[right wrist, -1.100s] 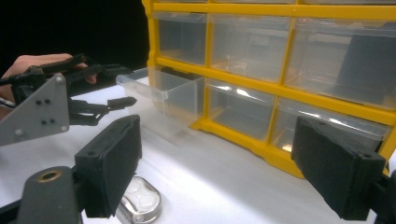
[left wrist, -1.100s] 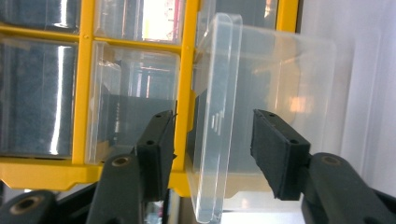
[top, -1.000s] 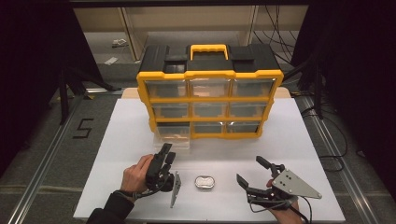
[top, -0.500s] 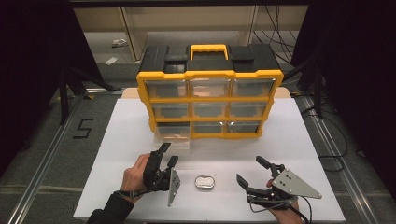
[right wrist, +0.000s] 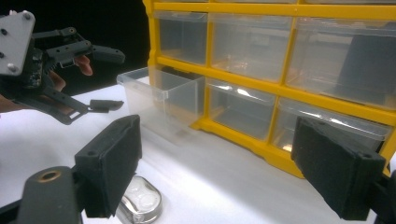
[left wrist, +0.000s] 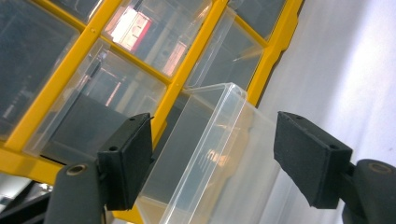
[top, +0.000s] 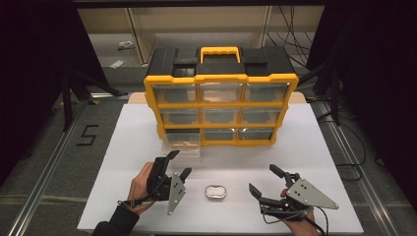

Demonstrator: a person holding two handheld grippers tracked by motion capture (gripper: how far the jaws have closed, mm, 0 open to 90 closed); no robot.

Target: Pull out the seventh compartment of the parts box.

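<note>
The left gripper (top: 178,164) sits in the person's left hand (top: 142,183), jaws just opened wider and pointing away from the person — nothing pressed between the pads. The right gripper (top: 264,180), held low in the right hand (top: 295,219), points leftward with jaws spread wide — empty.

There is one big yellow and black plastic box (top: 221,78) with drawers. It has nine clear plastic drawers, three in each row. One clear drawer (top: 182,142) is pulled out at the bottom left. One small shiny metal tin (top: 215,191) lies on one white table (top: 314,147). Two black grippers are held by two hands.
</note>
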